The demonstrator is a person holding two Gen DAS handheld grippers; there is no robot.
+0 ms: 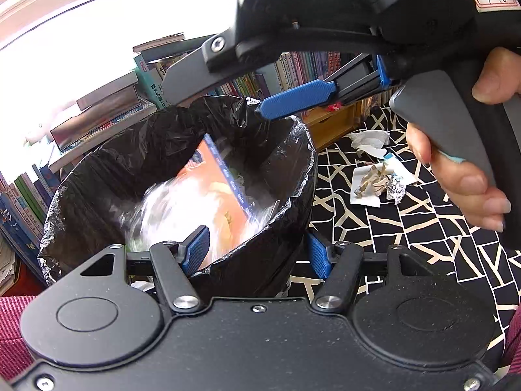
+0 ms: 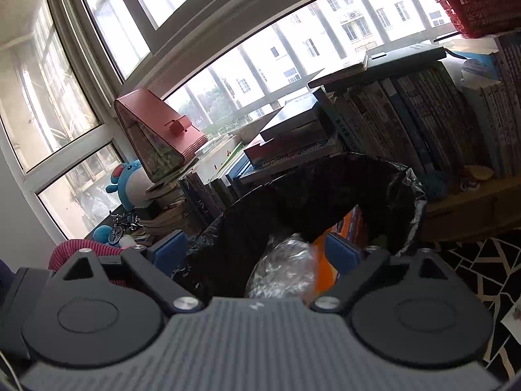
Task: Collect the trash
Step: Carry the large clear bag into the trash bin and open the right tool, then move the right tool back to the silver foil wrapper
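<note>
Left gripper (image 1: 257,255) clamping bin (image 1: 283,228) rim, right gripper (image 1: 221,97) open above

A label (image 1: 495,0) on the right gripper (image 1: 215,94) reads "7-16".

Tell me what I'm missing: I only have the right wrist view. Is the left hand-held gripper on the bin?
Observer: Yes. The left hand-held gripper is closed on the near rim of the trash bin, with one finger inside the liner and one outside.
Operator: Any trash still outside the bin?
Observer: A crumpled white tissue lies on the black-and-white patterned surface to the right of the bin.
Operator: Anything else?
Observer: Nearer the camera, a white paper sheet holds brown scraps, with a crumpled foil ball at its edge.
</note>
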